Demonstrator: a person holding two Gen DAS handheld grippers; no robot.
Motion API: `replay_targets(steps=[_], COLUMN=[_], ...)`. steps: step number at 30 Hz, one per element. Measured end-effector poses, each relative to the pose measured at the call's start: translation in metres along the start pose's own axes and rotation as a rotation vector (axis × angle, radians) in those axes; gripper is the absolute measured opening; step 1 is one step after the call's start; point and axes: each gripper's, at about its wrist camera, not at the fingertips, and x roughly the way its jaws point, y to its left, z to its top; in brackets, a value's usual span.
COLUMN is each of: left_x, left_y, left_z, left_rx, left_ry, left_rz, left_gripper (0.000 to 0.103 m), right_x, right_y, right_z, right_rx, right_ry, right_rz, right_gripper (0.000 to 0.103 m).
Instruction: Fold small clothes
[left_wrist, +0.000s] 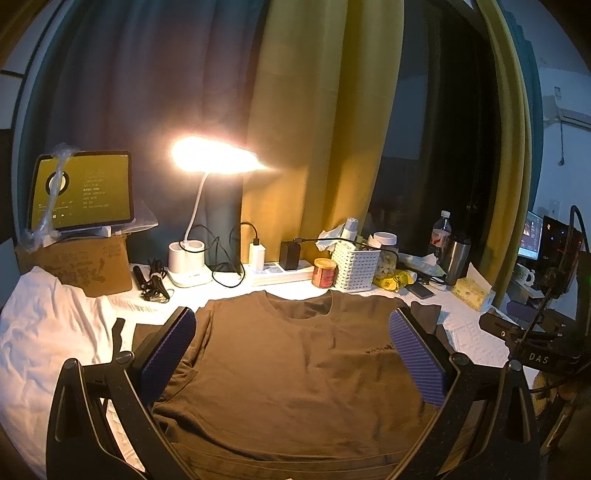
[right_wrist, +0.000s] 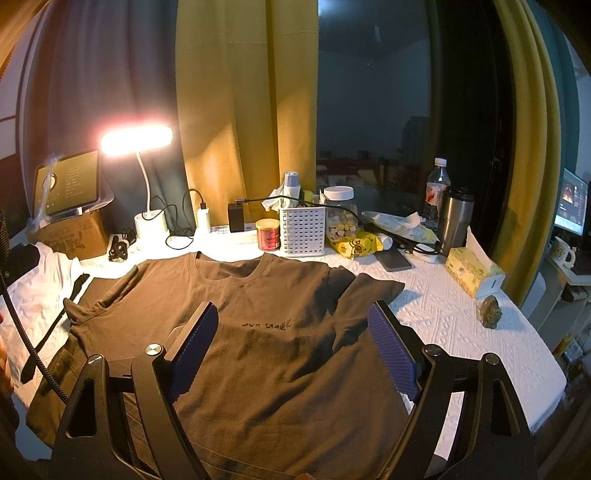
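A brown T-shirt (left_wrist: 295, 369) lies flat, front up, on the white table cover, collar toward the far side; it also shows in the right wrist view (right_wrist: 258, 332) with small dark print on the chest and both short sleeves spread out. My left gripper (left_wrist: 293, 328) is open and empty, hovering above the shirt's body. My right gripper (right_wrist: 293, 321) is open and empty, above the shirt's chest and right sleeve. The right gripper's body (left_wrist: 528, 343) shows at the right edge of the left wrist view.
White cloth (left_wrist: 48, 325) lies at the left. Along the back stand a cardboard box with a tablet (left_wrist: 81, 192), a lit desk lamp (left_wrist: 210, 158), a power strip, a red jar (right_wrist: 267, 234), a white basket (right_wrist: 303, 230), bottles, a steel tumbler (right_wrist: 456, 218) and a tissue box (right_wrist: 472, 275).
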Motion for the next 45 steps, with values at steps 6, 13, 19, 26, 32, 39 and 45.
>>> replay_targets(steps=[6,13,19,26,32,39,45], left_x=[0.000,0.003,0.003,0.015,0.034,0.062,0.088], left_y=[0.000,0.000,-0.002,-0.010,-0.016,-0.022,-0.024], left_z=[0.001,0.002,0.004,0.005,0.006,0.005,0.002], left_rx=[-0.012,-0.018,-0.015,0.017,0.037,0.037,0.027], left_ry=[-0.001,0.004,-0.006,0.010,0.046,0.099,0.145], left_rz=[0.023,0.002,-0.006,0.014,0.015,0.006,0.004], left_gripper=[0.102,0.102,0.102,0.102,0.102,0.102,0.102], right_x=[0.002,0.003,0.005,0.017,0.035,0.065,0.093], right_y=[0.003,0.004,0.003,-0.008,-0.021,-0.044,-0.071], right_z=[-0.003,-0.003,-0.005,-0.004,-0.002,-0.001,0.000], right_rx=[-0.001,-0.001,0.000,0.015,0.031,0.059,0.083], right_ry=[0.000,0.002,0.005,0.024,0.053,0.096,0.134], right_rz=[0.001,0.000,0.000,0.006,0.007,-0.006,-0.026], right_gripper=[0.086,0.086,0.086,0.086,0.086,0.086,0.086])
